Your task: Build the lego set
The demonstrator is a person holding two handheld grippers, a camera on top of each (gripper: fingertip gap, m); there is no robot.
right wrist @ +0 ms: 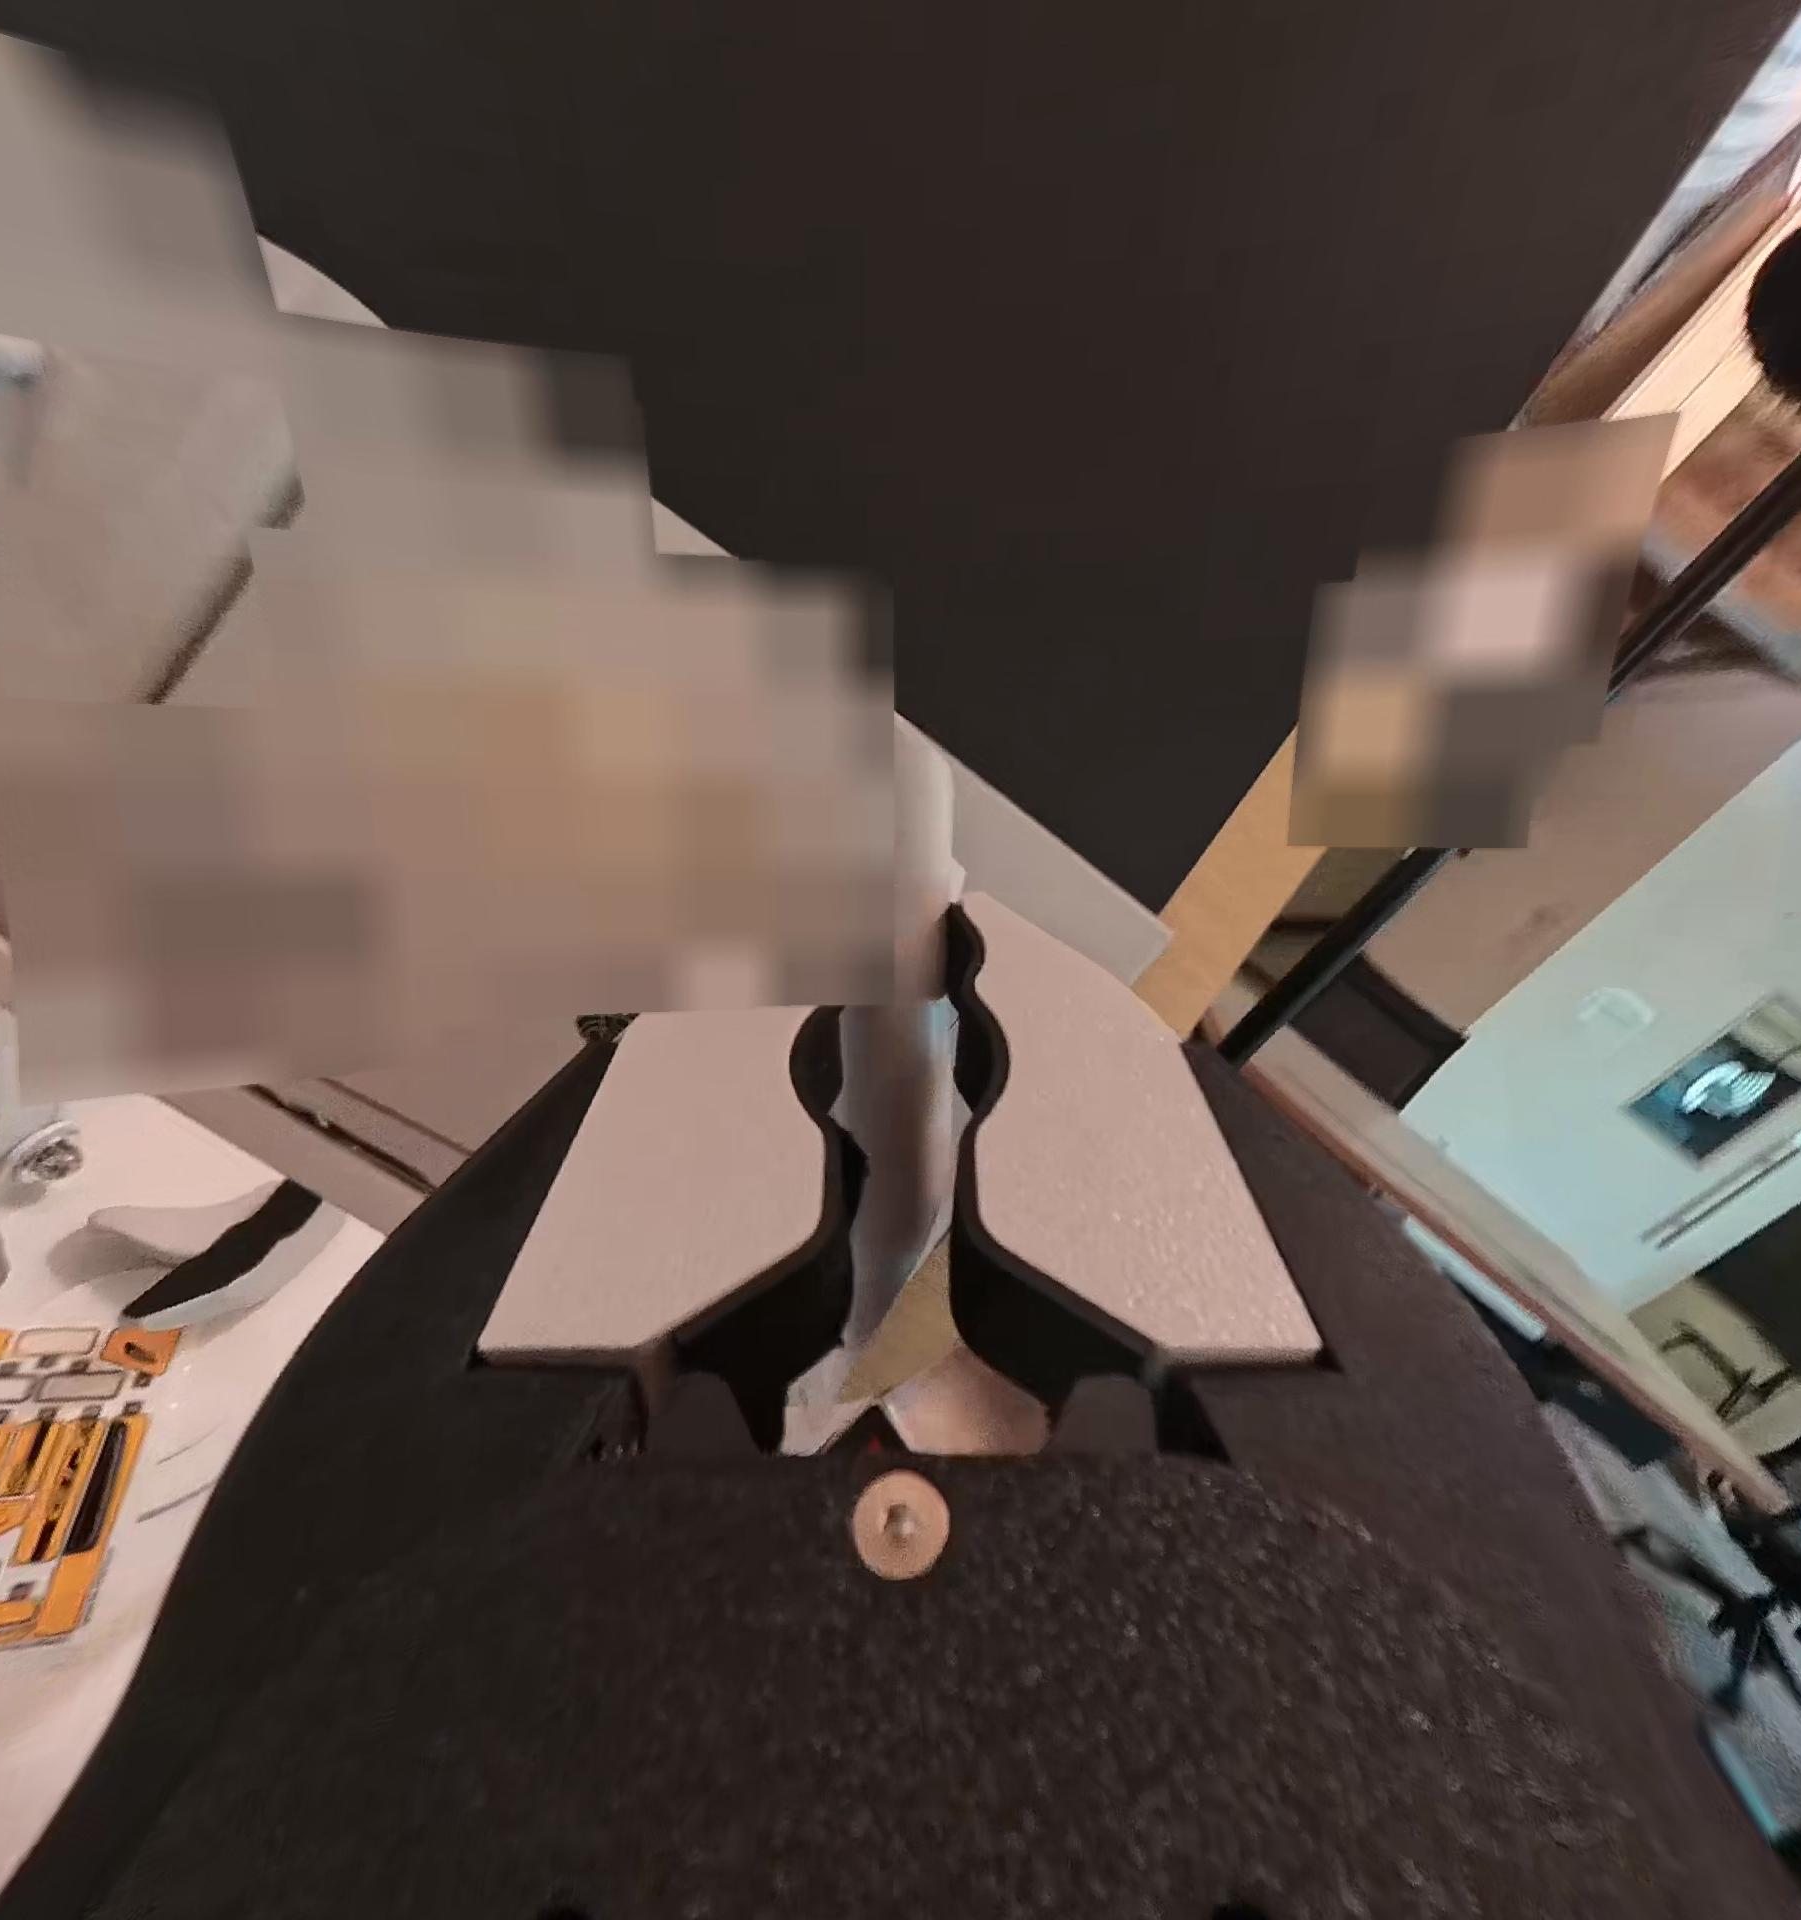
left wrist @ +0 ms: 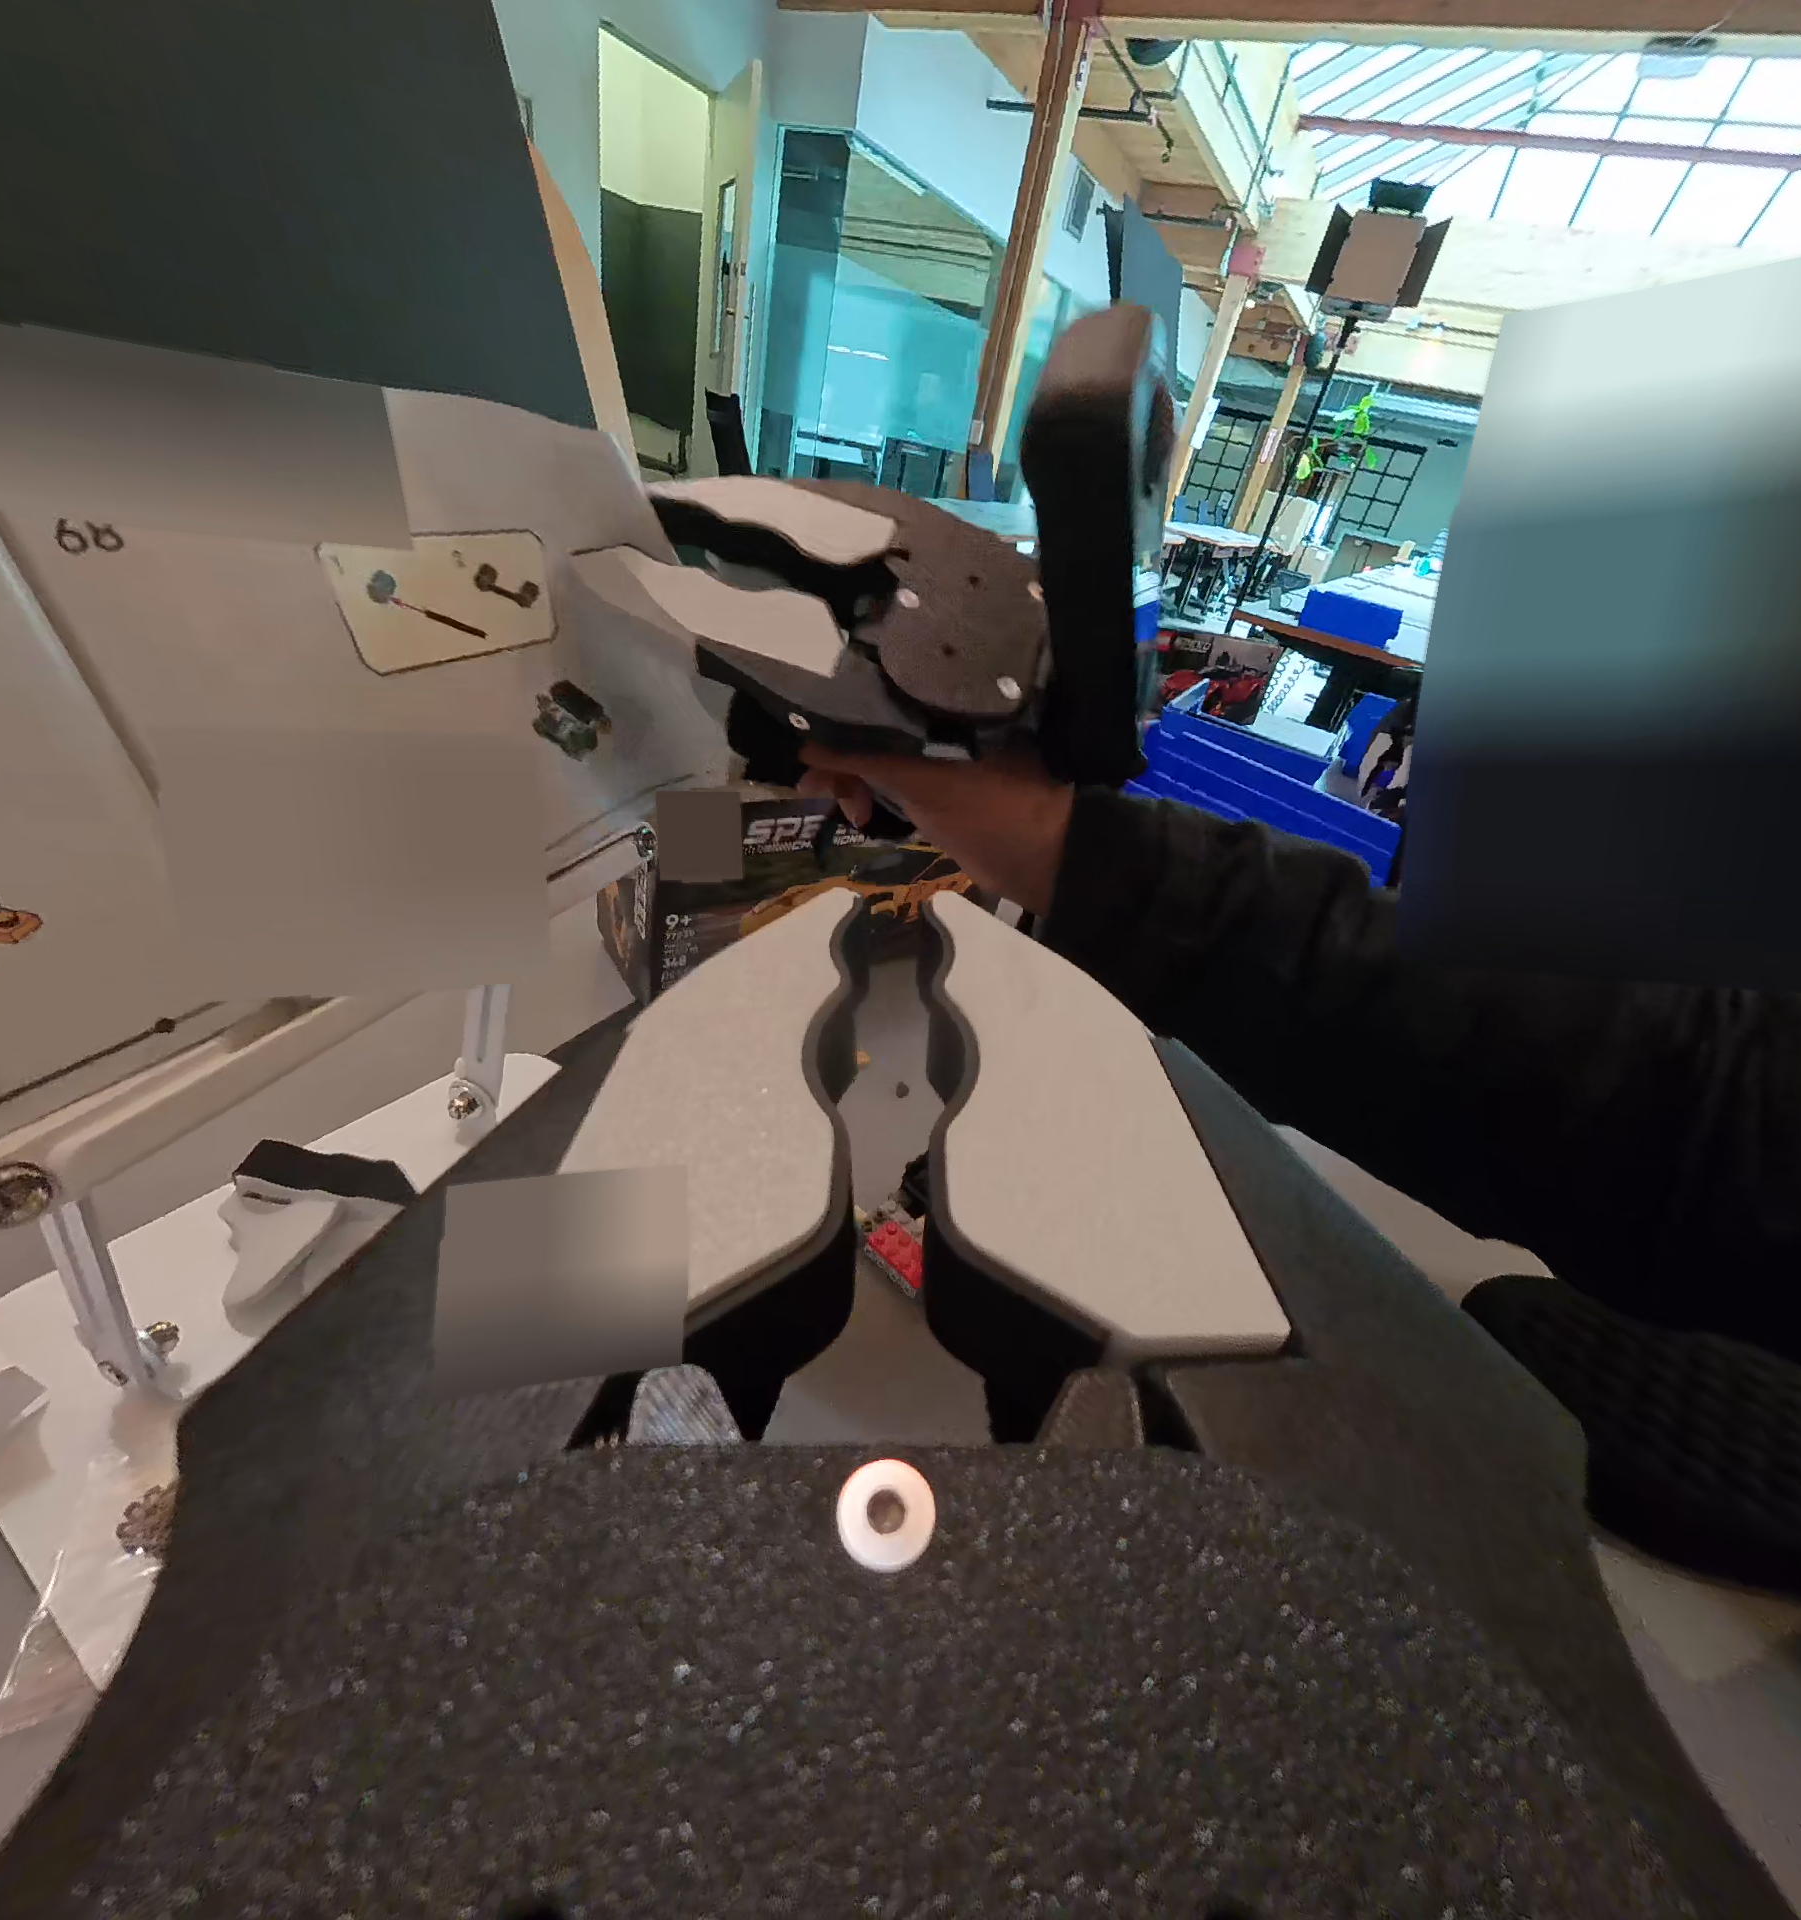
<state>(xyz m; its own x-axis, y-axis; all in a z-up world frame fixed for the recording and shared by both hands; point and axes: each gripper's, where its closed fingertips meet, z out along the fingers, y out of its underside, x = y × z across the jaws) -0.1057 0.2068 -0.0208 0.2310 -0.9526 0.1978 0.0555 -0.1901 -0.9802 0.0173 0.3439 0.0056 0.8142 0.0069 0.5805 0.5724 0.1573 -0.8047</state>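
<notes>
The instruction booklet (left wrist: 252,675) stands open on a white stand. My right gripper (left wrist: 688,577) is raised at the booklet's right edge, held by a hand (left wrist: 937,831), and is shut on a page. In the right wrist view the page (right wrist: 896,1143) runs between the fingers of my right gripper (right wrist: 943,925). My left gripper (left wrist: 891,920) is low over the table, its jaws drawn together to a thin slit with nothing between them. A red brick (left wrist: 896,1252) with other small pieces lies on the table below its fingers. The lego box (left wrist: 761,883) stands beyond its tips.
A loose gripper pad (left wrist: 283,1216) lies on the stand's white base (left wrist: 522,1081). A clear plastic bag (left wrist: 44,1642) lies at the left. An orange sticker sheet (right wrist: 23,1455) lies lower left. A dark board (right wrist: 979,312) stands behind the booklet. Blue bins (left wrist: 1270,769) sit far right. Tip to tip, the grippers are about 20 cm apart. It is some 25 cm from my left tips to the red brick (left wrist: 896,1252).
</notes>
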